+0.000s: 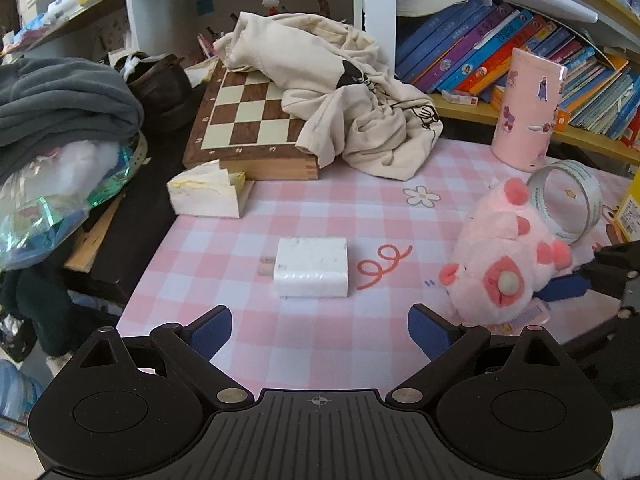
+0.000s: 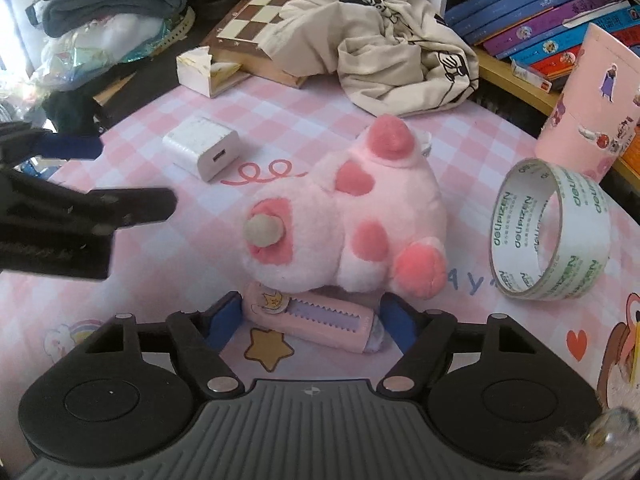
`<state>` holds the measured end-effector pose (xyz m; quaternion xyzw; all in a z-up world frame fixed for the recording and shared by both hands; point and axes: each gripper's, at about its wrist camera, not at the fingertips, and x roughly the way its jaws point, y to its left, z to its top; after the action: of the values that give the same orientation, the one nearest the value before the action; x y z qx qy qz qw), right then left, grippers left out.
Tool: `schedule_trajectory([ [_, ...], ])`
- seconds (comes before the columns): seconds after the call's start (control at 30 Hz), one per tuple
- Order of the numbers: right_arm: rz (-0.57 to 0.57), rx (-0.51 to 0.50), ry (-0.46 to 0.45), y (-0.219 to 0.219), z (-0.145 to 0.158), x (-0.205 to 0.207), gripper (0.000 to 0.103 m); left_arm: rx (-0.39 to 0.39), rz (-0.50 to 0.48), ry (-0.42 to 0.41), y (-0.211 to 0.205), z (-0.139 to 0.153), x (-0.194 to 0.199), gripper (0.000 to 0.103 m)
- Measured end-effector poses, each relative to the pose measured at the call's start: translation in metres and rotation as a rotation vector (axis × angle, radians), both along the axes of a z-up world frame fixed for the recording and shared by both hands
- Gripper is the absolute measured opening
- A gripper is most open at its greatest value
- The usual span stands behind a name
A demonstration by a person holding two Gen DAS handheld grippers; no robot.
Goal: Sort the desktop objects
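Left wrist view: the left gripper (image 1: 320,330) hovers with its blue-padded jaws spread wide and nothing between them, aimed at the white rectangular plastic charger block (image 1: 311,267) lying flat on the pink checked desk mat (image 1: 248,312), prongs pointing left. To take it well, I would come straight down over it and close across its short sides, clear of the prongs. Further back, a tall pink cylindrical pot with stickers (image 1: 528,110) stands upright; its inside cannot be seen. A small open white paper box (image 1: 208,194) sits just beside the wooden chessboard case (image 1: 244,120); its contents are unclear. Right wrist view: the right gripper (image 2: 310,322) is spread, its pads on either side of a pink flat serrated-edge cutter (image 2: 316,320) that lies partly under the fluffy pink plush toy (image 2: 344,220). Whether the pads touch it I cannot tell. Closing gently along its length and sliding it out low would avoid dragging the plush. A clear tape roll (image 2: 550,228) stands on edge nearby.
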<state>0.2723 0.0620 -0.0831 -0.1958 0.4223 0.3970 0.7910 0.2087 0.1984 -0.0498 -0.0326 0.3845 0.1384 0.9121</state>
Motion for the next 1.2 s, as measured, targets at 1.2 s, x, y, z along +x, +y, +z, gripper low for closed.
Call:
schedule_trajectory([
  [1.2, -0.083, -0.042, 0.030, -0.030, 0.005, -0.006, 0.073, -0.062, -0.012, 0.003, 0.029, -0.032, 0.051, 0.065],
])
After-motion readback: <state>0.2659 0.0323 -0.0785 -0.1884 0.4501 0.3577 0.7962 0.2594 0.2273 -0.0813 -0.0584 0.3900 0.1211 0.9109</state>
